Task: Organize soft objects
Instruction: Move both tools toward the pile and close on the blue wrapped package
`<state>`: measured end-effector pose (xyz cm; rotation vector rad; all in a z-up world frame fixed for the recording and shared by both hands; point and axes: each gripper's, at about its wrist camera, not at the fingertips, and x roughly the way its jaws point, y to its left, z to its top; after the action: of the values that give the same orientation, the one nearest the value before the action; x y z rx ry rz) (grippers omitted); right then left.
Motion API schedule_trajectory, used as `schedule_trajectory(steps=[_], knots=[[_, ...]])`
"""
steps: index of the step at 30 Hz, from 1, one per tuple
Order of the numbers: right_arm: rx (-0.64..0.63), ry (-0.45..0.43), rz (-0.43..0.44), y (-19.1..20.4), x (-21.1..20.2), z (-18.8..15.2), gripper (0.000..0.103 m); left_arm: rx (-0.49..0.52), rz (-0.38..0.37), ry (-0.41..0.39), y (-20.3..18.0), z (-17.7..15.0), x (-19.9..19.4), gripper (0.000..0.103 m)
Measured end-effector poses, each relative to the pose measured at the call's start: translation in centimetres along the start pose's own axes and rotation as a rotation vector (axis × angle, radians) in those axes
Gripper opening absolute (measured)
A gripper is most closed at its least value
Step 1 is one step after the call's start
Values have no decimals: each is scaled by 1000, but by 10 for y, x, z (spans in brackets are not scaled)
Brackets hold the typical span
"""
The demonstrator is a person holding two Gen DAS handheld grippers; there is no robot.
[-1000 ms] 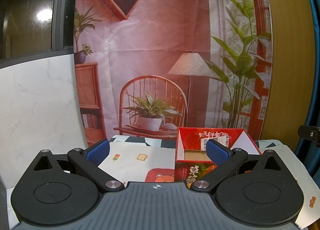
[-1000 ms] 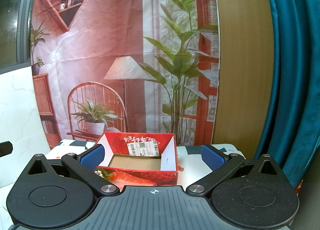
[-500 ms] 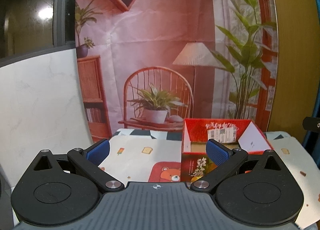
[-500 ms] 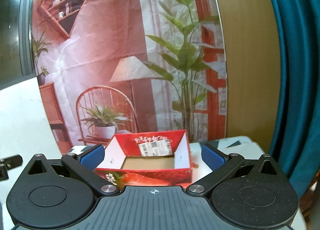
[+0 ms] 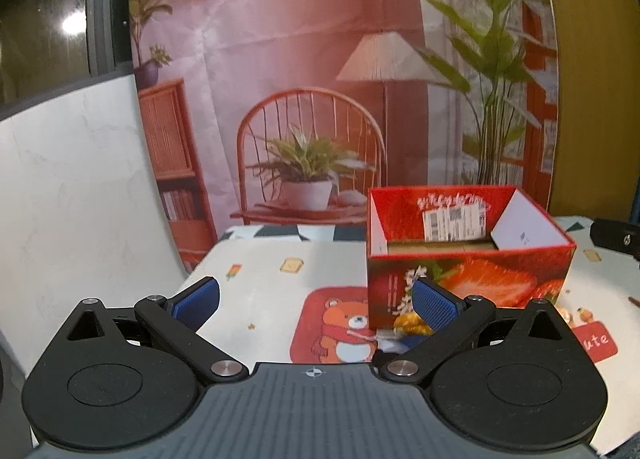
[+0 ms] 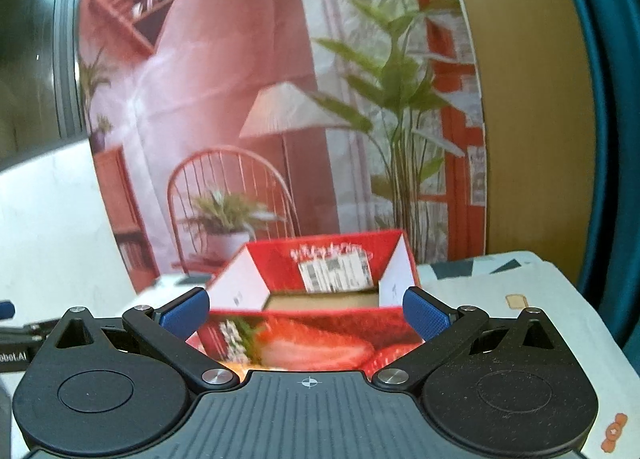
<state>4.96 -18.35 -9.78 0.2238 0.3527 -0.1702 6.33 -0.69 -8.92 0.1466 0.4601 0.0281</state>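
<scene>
A printed backdrop [image 5: 304, 59] fills the far side. Below it my table's cartoon cloth [image 5: 272, 279] carries the red strawberry box [image 5: 468, 267], open-topped and empty, probably where the soft things go. Something yellow and blue [image 5: 404, 329] lies just near of it, too hidden to name. My left tongs [image 5: 316, 301] and right tongs [image 6: 306, 311] both gape, holding nothing, ready to pick.

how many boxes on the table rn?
1. The red strawberry box stands open-topped on the cartoon tablecloth, ahead and right of the left gripper and straight ahead of the right gripper. Others may sit out of frame.
</scene>
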Motion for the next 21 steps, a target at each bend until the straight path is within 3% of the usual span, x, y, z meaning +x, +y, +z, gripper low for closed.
schedule_trajectory(steps=[8, 21], knots=[[-68, 135, -15, 12, 41, -33, 103, 4, 0, 59, 3, -23, 36, 103], [-102, 201, -38, 12, 76, -70, 103, -7, -39, 130, -1, -55, 78, 103]])
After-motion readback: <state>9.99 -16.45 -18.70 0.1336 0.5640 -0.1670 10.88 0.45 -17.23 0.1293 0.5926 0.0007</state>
